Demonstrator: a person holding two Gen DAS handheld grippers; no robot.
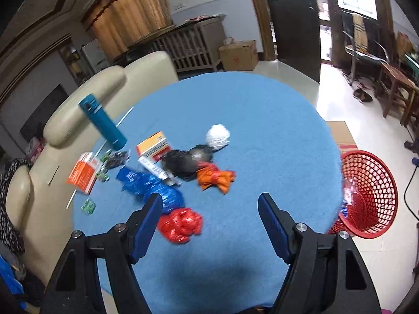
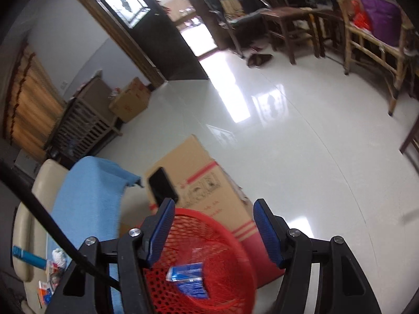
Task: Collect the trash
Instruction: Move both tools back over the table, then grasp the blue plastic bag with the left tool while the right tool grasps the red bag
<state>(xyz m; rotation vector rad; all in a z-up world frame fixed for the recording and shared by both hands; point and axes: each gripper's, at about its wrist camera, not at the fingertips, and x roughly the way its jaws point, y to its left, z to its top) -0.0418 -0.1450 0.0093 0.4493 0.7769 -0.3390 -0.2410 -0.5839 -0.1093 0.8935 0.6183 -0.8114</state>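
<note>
In the left wrist view, crumpled trash lies on the blue-covered table (image 1: 262, 120): a red wrapper (image 1: 180, 225), a blue wrapper (image 1: 152, 187), an orange wrapper (image 1: 216, 178), a black bag (image 1: 187, 161) and a white wad (image 1: 218, 136). My left gripper (image 1: 210, 209) is open and empty above the table, with the red wrapper beside its left finger. A red mesh basket (image 1: 371, 196) stands on the floor at the table's right edge. In the right wrist view, my right gripper (image 2: 213, 221) is open and empty above the basket (image 2: 199, 264), with a blue wrapper (image 2: 188, 278) in the air under it.
A teal flask (image 1: 103, 121), orange-and-white boxes (image 1: 153, 145) and small green packets (image 1: 87, 206) lie on the table's left side. A cream sofa (image 1: 78, 120) borders the table. A cardboard box (image 2: 199, 178) stands behind the basket. Wooden chairs (image 2: 366, 34) stand far across the tiled floor.
</note>
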